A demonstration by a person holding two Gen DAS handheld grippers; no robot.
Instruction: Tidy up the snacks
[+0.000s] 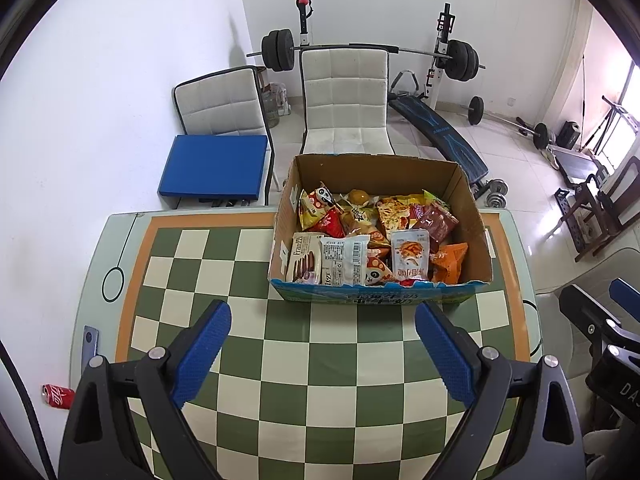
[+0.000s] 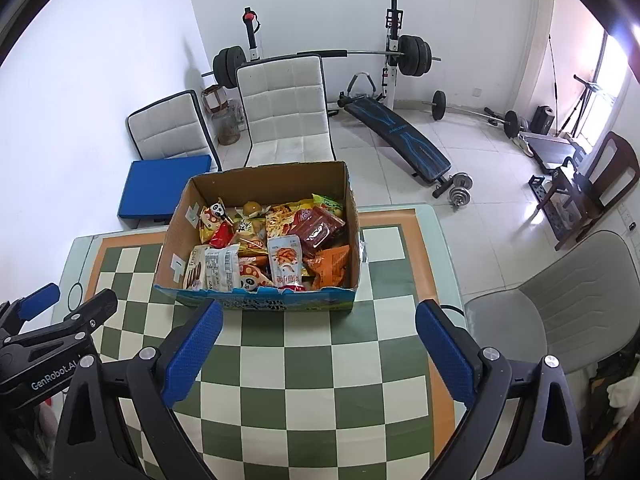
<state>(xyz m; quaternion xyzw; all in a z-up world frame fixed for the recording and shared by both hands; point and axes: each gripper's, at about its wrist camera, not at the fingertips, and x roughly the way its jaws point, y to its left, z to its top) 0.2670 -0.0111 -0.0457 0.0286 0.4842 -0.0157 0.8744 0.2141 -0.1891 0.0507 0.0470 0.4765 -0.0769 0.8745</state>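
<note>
A cardboard box [image 1: 468, 200] full of snack packets [image 1: 410, 258] sits at the far side of the checkered surface [image 1: 320, 360], while the left claw [image 1: 322, 356] and right claw [image 2: 318, 354] hover spread wide and empty before it.

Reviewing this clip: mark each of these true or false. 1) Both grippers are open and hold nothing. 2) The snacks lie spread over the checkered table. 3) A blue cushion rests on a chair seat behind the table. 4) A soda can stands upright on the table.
1) True: the left gripper and right gripper stand open, empty.
2) False: the snacks sit inside the cardboard box on the checkered table.
3) True: the blue cushion lies on a chair.
4) False: the red can lies on its side on the floor.
</note>
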